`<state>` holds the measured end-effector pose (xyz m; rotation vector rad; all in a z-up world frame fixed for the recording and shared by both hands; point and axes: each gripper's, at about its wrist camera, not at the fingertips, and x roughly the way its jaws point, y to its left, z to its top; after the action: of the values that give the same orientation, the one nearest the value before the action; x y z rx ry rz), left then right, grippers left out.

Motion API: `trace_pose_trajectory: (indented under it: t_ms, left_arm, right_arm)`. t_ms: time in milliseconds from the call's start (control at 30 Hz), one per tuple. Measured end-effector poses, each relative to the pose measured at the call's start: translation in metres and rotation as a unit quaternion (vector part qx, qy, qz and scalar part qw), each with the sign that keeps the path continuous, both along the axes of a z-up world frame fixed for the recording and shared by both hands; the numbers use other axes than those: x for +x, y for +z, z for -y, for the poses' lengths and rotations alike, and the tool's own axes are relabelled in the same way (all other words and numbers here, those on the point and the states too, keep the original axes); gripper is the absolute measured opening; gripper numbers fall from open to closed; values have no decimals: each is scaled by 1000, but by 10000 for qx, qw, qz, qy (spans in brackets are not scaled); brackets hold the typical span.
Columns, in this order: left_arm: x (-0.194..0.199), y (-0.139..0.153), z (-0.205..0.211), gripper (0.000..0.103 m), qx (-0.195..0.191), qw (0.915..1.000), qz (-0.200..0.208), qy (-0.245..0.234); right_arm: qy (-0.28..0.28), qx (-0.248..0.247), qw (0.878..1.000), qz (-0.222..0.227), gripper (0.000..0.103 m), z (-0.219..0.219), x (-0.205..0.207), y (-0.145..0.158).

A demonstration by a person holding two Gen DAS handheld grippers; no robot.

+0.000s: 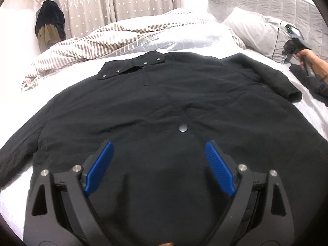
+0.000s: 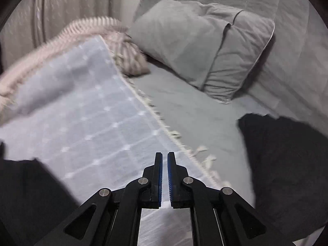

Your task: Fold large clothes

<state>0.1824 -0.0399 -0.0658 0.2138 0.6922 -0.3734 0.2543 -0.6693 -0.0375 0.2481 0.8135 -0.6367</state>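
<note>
A large black jacket [image 1: 164, 94] lies flat and front up on the bed, with its snap collar [image 1: 131, 65] at the far end. Its sleeve [image 1: 272, 75] on the right is folded inward. My left gripper [image 1: 159, 143] hovers open over the jacket's lower front, just below a metal snap [image 1: 182, 128], with nothing between the blue pads. At the far right a hand holds my right gripper [image 1: 289, 48] above the bed. In the right wrist view, the right gripper [image 2: 165, 153] is shut on nothing over a checked blanket [image 2: 82, 112]. Black cloth [image 2: 287, 164] lies to its right.
A striped duvet [image 1: 102, 39] is bunched behind the jacket. A grey pillow [image 2: 194, 47] leans on the padded headboard [image 1: 266, 2]. Another dark garment [image 1: 315, 84] lies on the white sheet [image 1: 313, 110] at right. Clothes [image 1: 50, 24] hang by the curtain at far left.
</note>
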Motion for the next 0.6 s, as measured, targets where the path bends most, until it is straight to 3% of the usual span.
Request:
trace_pose_trajectory:
  t_ms: [100,133,233,333,467,600]
  left_arm:
    - [0,0,-1,91,-40,10000,-47,1]
    - [0,0,-1,91,-69,9999,-87,-7]
    - [-2,4,-1,91,-121,9999,-105,-37]
    - [-6,10,2,91,-111,9999,5,-100]
    - [-7,9,6,91,-100,9999,12,-121]
    - [-4,3,8,91,-213,9995,-204,-87]
  right_arm:
    - [953,62,9954,-74,16,-43,-22,-5]
    - [1307,58,9914,-56,22,-59,-31,-8]
    - [2281,-10,9736,-96,57,-105,-60,-17]
    - [3080,-83,9512,-178,59,-140,-95,-31]
    - [3721,-184,9275,-313,59,-170,-131,-45]
    - [4241,45,9051,-304,59,-199,-134,-54]
